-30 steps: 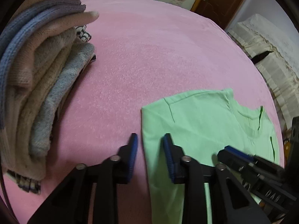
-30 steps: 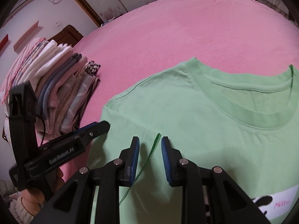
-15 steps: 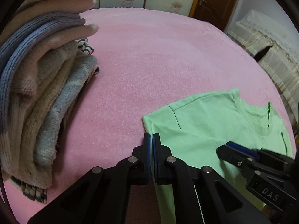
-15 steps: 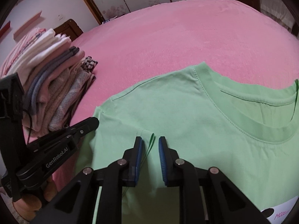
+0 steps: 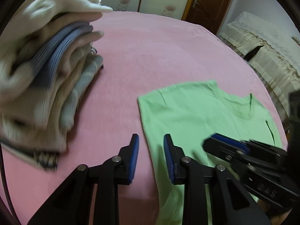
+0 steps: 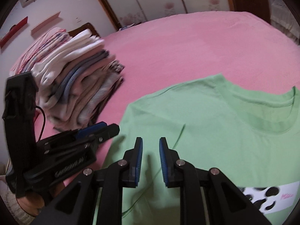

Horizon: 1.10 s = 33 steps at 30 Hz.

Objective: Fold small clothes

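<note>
A light green T-shirt (image 5: 198,112) lies flat on the pink bed cover (image 5: 150,46), collar to the right, with a black-and-white print near its chest (image 6: 266,196). My left gripper (image 5: 151,157) is open and empty, straddling the shirt's left folded edge. My right gripper (image 6: 151,161) is open and empty, over the shirt's sleeve area (image 6: 187,123) beside a loose green thread. Each gripper shows in the other's view: the right one (image 5: 225,144) to the right, the left one (image 6: 101,129) to the left.
A tall stack of folded clothes (image 5: 46,75) stands on the bed at the left, also in the right wrist view (image 6: 78,84). A brown door (image 5: 210,1) and a cloth-covered cabinet (image 5: 262,43) stand beyond the bed.
My left gripper shut at the shirt's edge half a second ago and has opened again. My right gripper has opened a little wider. Both have lifted and pulled back slightly.
</note>
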Available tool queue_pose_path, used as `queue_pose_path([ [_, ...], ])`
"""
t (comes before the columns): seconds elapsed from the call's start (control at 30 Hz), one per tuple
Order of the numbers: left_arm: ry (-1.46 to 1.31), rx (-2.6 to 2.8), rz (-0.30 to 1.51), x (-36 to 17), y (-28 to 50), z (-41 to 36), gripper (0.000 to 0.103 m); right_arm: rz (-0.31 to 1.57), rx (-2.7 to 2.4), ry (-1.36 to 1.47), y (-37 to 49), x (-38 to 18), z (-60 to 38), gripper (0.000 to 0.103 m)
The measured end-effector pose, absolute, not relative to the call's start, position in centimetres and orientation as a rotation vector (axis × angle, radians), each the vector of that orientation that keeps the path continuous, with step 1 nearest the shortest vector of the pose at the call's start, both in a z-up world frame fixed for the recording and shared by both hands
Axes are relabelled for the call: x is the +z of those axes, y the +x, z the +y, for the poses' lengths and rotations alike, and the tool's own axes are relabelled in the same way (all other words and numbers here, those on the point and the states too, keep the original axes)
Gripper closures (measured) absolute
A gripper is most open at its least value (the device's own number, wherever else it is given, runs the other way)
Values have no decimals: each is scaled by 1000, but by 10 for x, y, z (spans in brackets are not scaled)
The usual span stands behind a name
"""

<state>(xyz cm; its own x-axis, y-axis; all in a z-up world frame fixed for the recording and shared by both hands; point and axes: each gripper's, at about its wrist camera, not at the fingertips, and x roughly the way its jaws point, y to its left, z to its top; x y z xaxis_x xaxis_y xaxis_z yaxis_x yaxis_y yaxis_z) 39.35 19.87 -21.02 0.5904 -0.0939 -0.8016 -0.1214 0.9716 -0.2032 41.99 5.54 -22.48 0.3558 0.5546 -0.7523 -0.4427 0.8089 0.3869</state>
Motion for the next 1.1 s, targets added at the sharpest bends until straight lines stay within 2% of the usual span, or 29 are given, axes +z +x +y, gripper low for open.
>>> queue_pose_path([
  [0.27, -151, 43, 1002, -235, 373, 187, 83, 1079, 637, 58, 407, -243, 60, 88],
  [0.57, -258, 37, 950, -211, 342, 197, 83, 1058, 681, 87, 381, -222, 52, 88],
  [0.9, -152, 32, 1023, -228, 305, 163, 81, 1103, 687, -23, 328, -231, 67, 88],
  [1.1, -172, 55, 1041, -216, 293, 166, 79, 1130, 676, 39, 302, -228, 52, 88],
])
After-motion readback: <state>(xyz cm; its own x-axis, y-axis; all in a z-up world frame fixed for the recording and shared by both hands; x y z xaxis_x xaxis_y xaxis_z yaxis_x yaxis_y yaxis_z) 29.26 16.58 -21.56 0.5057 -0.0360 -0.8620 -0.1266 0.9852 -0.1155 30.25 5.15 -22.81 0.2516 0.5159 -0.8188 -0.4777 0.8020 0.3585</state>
